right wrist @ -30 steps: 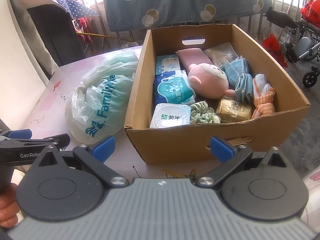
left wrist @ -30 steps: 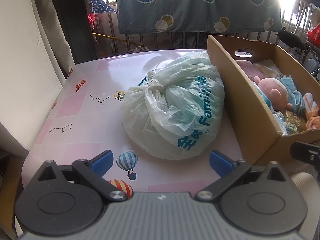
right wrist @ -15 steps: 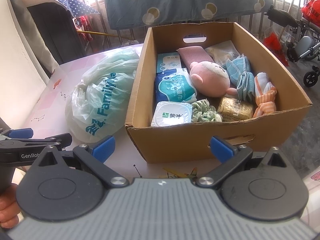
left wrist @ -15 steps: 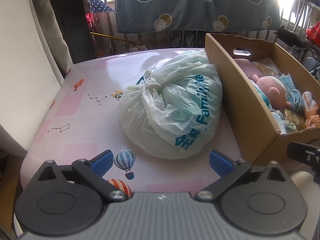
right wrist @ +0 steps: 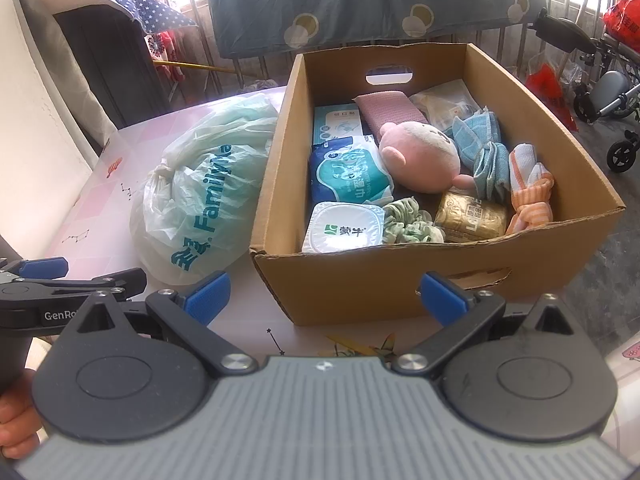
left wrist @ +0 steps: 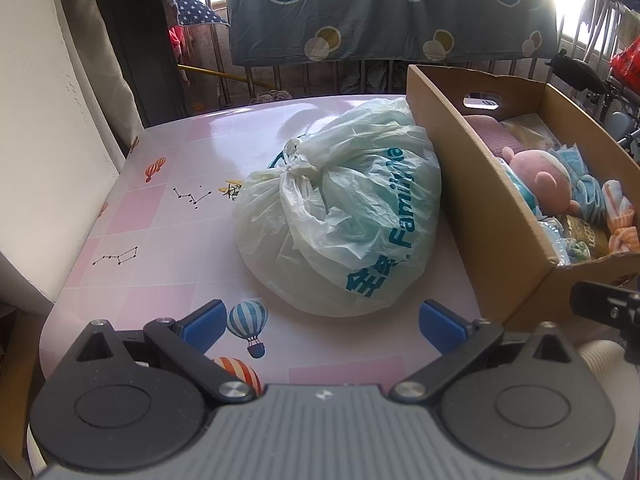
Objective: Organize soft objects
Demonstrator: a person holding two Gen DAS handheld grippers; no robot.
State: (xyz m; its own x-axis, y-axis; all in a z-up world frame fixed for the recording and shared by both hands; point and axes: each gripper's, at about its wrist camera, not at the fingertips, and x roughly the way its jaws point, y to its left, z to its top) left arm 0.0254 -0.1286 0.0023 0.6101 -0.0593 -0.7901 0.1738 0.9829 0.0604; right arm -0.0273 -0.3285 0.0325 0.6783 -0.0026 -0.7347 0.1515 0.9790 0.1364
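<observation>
A knotted white plastic bag (left wrist: 340, 216) with blue lettering lies on the pink table (left wrist: 160, 240), touching the left wall of a cardboard box (left wrist: 480, 200). The bag also shows in the right wrist view (right wrist: 204, 196). The box (right wrist: 400, 280) holds a pink plush toy (right wrist: 420, 156), wet-wipe packs (right wrist: 348, 176), a green scrunchie (right wrist: 412, 220), blue cloths (right wrist: 484, 148) and an orange striped cloth (right wrist: 532, 196). My left gripper (left wrist: 322, 326) is open and empty, just short of the bag. My right gripper (right wrist: 324, 298) is open and empty before the box's near wall.
A white wall (left wrist: 40, 140) borders the table's left side. A blue sheet with circles (left wrist: 380, 8) hangs over railings behind the table. A wheelchair (right wrist: 600, 92) stands on the floor to the right. My left gripper's body (right wrist: 60, 292) shows at the right wrist view's left edge.
Both views have shifted slightly; the bag and box sit a little differently in frame. Both grippers stay open and empty. Nothing on the table has moved.
</observation>
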